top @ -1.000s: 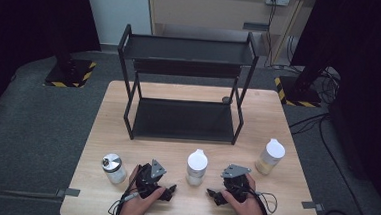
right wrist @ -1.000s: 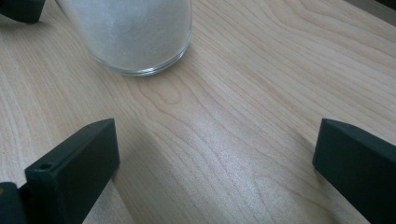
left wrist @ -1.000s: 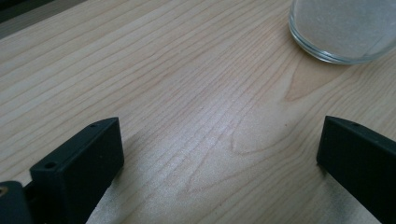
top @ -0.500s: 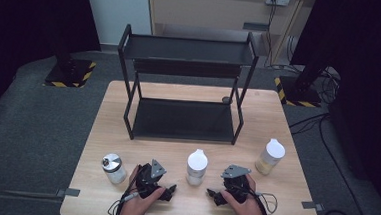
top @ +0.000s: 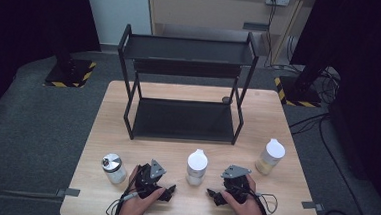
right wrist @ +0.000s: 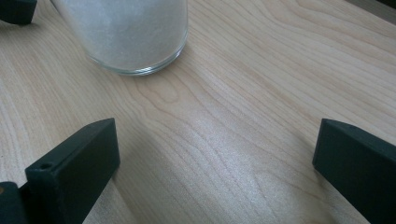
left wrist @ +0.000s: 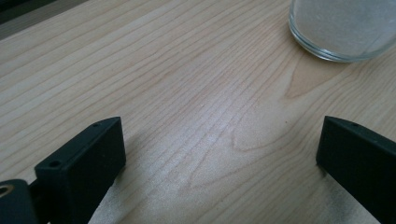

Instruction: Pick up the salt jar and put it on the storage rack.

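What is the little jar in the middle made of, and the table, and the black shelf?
The middle jar looks like clear glass: its wall is see-through and shiny, with white grains inside. Its white cap seems plastic, though that is hard to tell. The table looks like pale wood with a smooth finish; grain lines run across it. The black shelf is probably painted metal, judging by its thin matte bars.

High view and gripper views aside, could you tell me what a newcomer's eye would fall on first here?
Probably the black two-tier rack standing at the far middle of the wooden table. Next, the white-capped jar at the near edge, flanked by the left gripper and right gripper, both open. A silver-lidded jar stands at near left and a yellowish bottle at right.
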